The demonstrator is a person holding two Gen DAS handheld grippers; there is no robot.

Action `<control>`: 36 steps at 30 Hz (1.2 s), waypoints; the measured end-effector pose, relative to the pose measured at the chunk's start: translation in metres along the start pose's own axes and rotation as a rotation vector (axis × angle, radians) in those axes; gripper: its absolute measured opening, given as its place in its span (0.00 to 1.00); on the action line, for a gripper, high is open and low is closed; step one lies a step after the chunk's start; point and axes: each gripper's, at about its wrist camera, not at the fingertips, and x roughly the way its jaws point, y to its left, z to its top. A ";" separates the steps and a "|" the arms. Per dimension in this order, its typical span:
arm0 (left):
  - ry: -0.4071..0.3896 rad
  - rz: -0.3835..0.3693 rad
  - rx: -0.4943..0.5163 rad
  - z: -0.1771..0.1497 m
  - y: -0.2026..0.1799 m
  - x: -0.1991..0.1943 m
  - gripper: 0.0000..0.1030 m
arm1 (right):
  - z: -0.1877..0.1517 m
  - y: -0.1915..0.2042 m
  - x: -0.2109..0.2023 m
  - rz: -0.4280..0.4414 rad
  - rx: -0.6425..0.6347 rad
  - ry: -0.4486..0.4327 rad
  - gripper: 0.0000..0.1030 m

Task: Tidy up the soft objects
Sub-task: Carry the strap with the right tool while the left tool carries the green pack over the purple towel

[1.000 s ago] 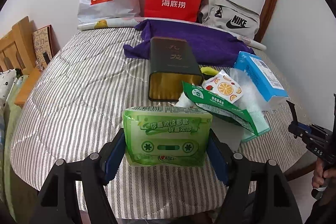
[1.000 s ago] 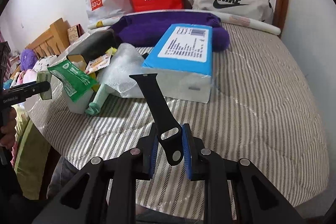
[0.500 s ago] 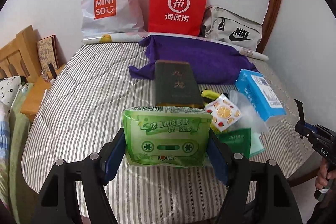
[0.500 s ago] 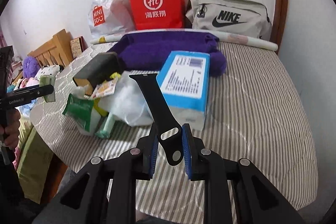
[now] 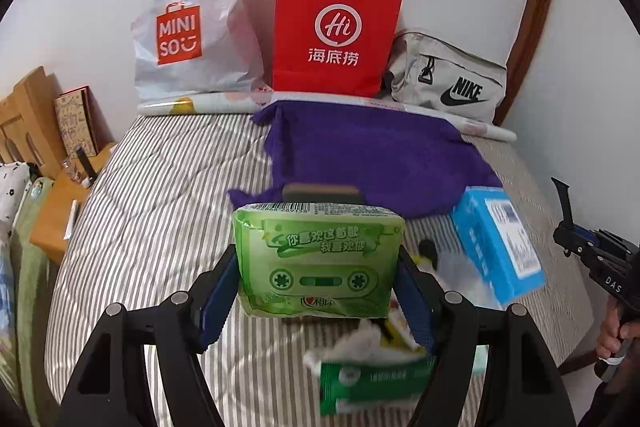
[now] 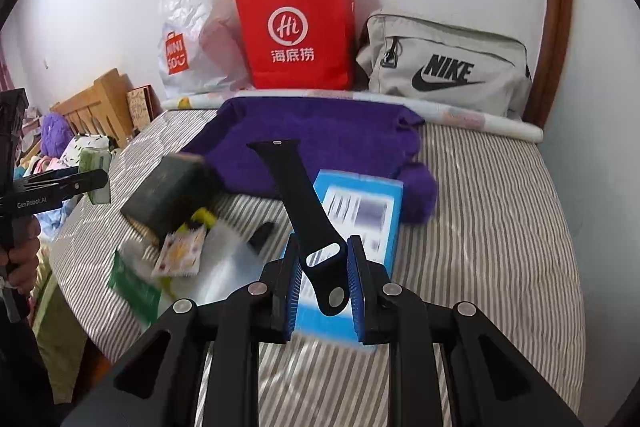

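The left gripper (image 5: 318,277) has its blue-padded fingers (image 5: 218,297) set wide and clamped on the two sides of a soft green plastic pack of tissues printed with a cassette tape (image 5: 318,265), which sits upright between them, lifted clear of the grey-and-white striped bed cover (image 5: 160,207). This gripper angles downward over the near part of the bed; in the right wrist view it shows at the left edge (image 6: 94,181), gripped from below by the person's left hand (image 6: 20,255). The right gripper (image 6: 322,283) has its blue-padded fingers (image 6: 290,291) drawn close together and pressed on the lower end of a black rubber watch strap (image 6: 298,203), whose free end stands up and leans left above the bed. It too tilts downward; in the left wrist view it appears at the right edge (image 5: 568,227), with the person's right hand (image 5: 616,335) wrapped round its handle. Below and ahead of the grippers lie a blue rectangular cardboard box with a white label (image 6: 360,211), a crinkled clear plastic bag (image 6: 224,267), a small fruit-printed sachet (image 6: 180,251), a green foil wipes packet (image 5: 372,383) and a dark olive rectangular tin (image 6: 168,193), clustered close together. Beyond them a purple towel (image 5: 372,155) is spread on the bed. Against the white wall stand a white plastic shopping bag with an orange logo (image 5: 192,23), a red paper bag with white handles (image 5: 336,31) and a beige fabric pouch with a black logo (image 5: 448,83).
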 end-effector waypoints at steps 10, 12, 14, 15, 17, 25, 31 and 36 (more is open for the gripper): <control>0.045 -0.006 -0.012 0.059 0.002 0.051 0.69 | 0.062 -0.019 0.050 -0.023 -0.008 0.016 0.21; 0.064 -0.019 -0.024 0.069 0.004 0.064 0.69 | 0.073 -0.022 0.064 -0.029 -0.007 0.028 0.21; 0.077 -0.024 -0.026 0.078 0.004 0.077 0.69 | 0.081 -0.025 0.076 -0.034 0.000 0.039 0.21; 0.086 -0.022 -0.023 0.082 0.003 0.084 0.69 | 0.084 -0.027 0.082 -0.034 0.004 0.045 0.21; 0.102 -0.023 -0.020 0.089 0.002 0.096 0.69 | 0.091 -0.031 0.097 -0.037 0.014 0.066 0.21; 0.162 -0.022 -0.007 0.122 0.000 0.154 0.69 | 0.107 -0.036 0.154 -0.040 0.016 0.168 0.21; 0.230 -0.056 -0.027 0.140 0.002 0.200 0.69 | 0.107 -0.038 0.182 -0.044 -0.001 0.236 0.21; 0.259 -0.057 -0.027 0.150 0.001 0.223 0.69 | 0.109 -0.040 0.199 -0.058 -0.033 0.283 0.21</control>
